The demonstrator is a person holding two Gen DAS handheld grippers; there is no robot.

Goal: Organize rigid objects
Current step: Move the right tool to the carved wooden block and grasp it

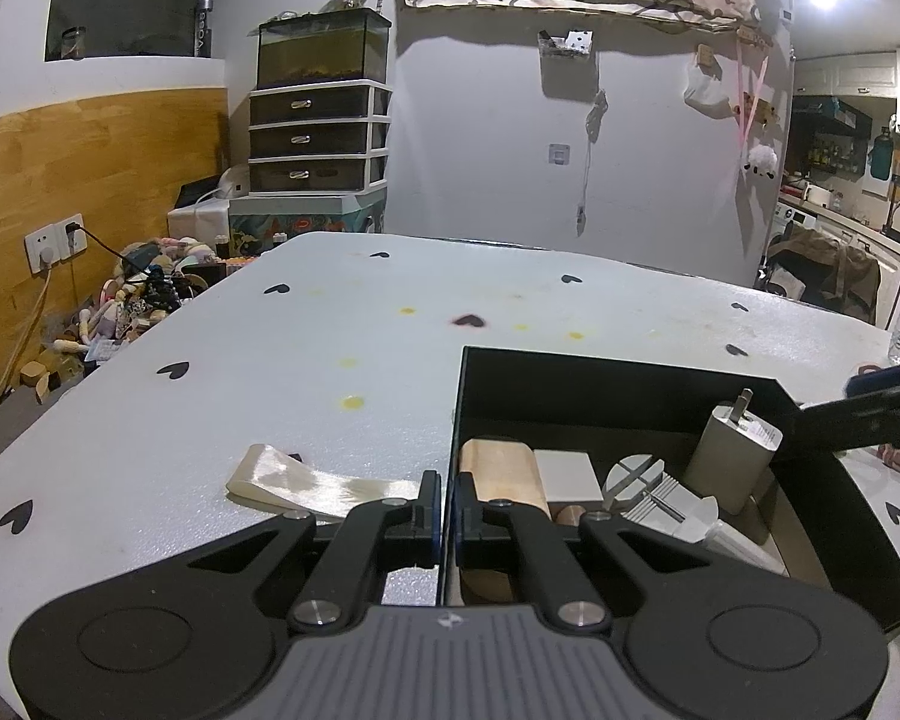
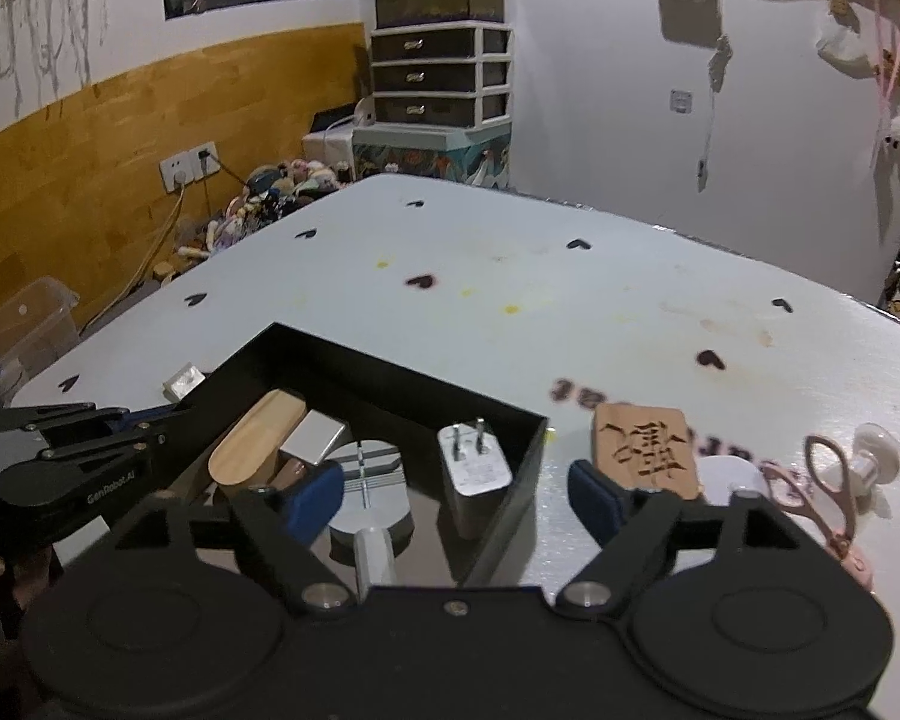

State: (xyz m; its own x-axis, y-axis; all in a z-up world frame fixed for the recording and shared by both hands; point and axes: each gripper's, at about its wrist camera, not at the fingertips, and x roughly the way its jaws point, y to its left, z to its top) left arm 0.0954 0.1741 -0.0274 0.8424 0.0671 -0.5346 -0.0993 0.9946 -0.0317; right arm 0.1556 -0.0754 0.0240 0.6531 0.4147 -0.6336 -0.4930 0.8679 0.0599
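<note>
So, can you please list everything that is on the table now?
table: one, white with black hearts
black box: one, on table
wooden block: one, light brown, in box, left
flat block: one, whitish, in box
round tool: one, grey, in box
charger: one, white, in box, right
carved plaque: one, brown, right of box
scissors: one, pink, far right
cream strip: one, left of box
left gripper: black, shut on box wall
right gripper: black, fingers blue, open
</note>
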